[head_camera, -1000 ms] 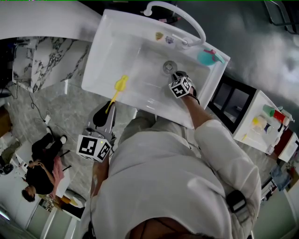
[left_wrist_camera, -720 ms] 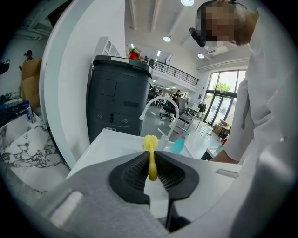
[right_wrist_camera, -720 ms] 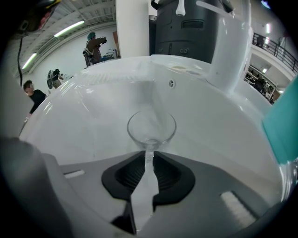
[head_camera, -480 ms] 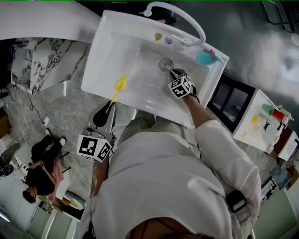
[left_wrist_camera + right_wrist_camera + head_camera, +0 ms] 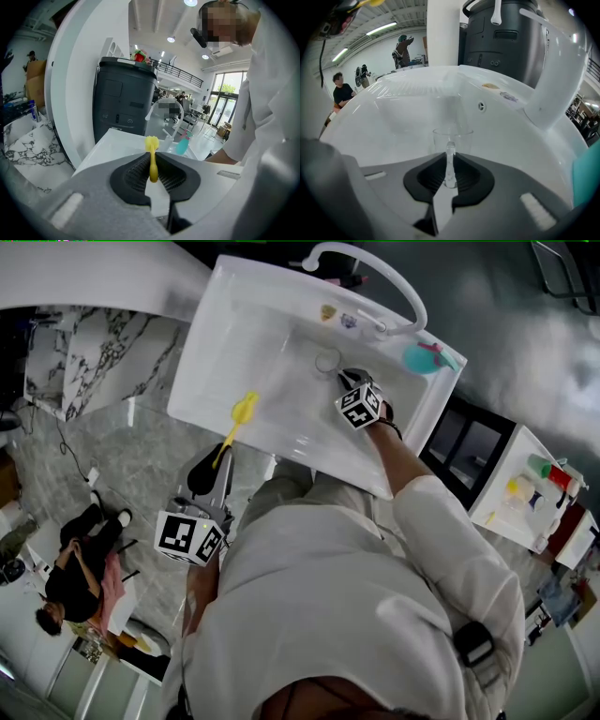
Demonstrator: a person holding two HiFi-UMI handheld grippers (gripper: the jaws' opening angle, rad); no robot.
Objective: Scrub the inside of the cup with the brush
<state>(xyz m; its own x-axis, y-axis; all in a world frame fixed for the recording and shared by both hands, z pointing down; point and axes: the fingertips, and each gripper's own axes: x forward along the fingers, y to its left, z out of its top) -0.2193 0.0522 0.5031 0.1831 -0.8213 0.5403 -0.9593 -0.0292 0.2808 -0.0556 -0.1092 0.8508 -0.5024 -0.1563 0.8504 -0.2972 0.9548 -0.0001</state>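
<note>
A yellow brush point(image 5: 241, 410) juts over the front rim of the white sink point(image 5: 272, 343). My left gripper point(image 5: 217, 461) is shut on its handle. In the left gripper view the brush point(image 5: 152, 150) stands between the black pads, bristle head outward, with my left gripper point(image 5: 153, 171) closed round it. A clear glass cup point(image 5: 328, 360) is inside the sink near the faucet. My right gripper point(image 5: 343, 381) holds it from the front. In the right gripper view the cup point(image 5: 452, 138) is upright and my right gripper point(image 5: 450, 171), whose jaws have just been closing, pinches its handle.
A white curved faucet point(image 5: 375, 268) arches over the sink's back. A teal spray bottle point(image 5: 427, 357) lies on the sink's right corner. A white shelf with bottles point(image 5: 539, 488) stands to the right, and a person point(image 5: 80, 568) sits on the floor at left.
My right gripper has moved a little toward the back of the sink with the cup. The left gripper and the brush have stayed where they were.
</note>
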